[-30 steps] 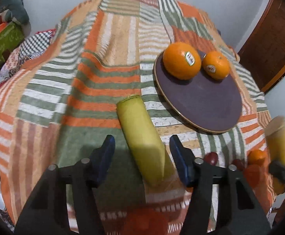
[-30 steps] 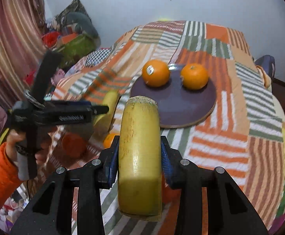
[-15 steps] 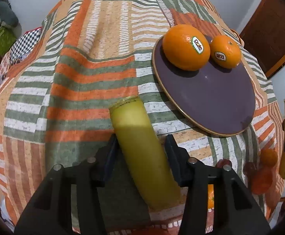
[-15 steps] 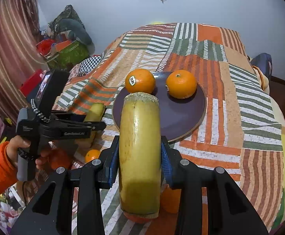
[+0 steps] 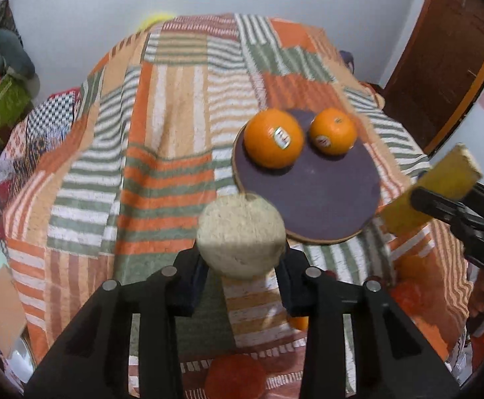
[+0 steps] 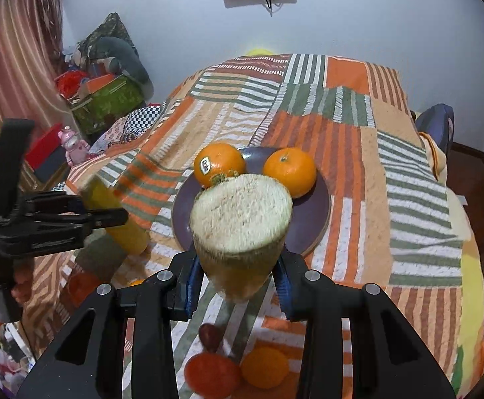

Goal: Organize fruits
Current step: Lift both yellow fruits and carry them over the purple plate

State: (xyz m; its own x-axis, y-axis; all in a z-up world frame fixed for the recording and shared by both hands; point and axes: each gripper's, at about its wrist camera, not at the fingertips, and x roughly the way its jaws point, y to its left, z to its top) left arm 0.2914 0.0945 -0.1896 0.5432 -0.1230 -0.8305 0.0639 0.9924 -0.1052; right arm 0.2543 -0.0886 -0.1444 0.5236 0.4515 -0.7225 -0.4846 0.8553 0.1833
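Observation:
My left gripper (image 5: 240, 279) is shut on a yellow cylindrical fruit piece (image 5: 241, 239), lifted off the blanket with its pale cut end facing the camera. My right gripper (image 6: 238, 281) is shut on a second yellow piece (image 6: 241, 219), also tilted up toward the camera. Each held piece shows in the other view: the right one (image 5: 431, 188) and the left one (image 6: 115, 216). A dark purple round plate (image 5: 315, 199) lies just beyond both grippers with two oranges (image 5: 273, 138) (image 5: 332, 130) on its far side.
Small loose fruits lie on the striped blanket near its front edge: orange and red ones (image 6: 263, 367) (image 6: 212, 375) and a dark one (image 6: 209, 334). Boxes and clutter (image 6: 105, 99) stand left of the bed. A wooden door (image 5: 441, 50) is at the right.
My left gripper closed on the yellow piece lying on the blanket and lifted it, tipping its end up. My right gripper tilted its piece upward too and moved closer to the plate.

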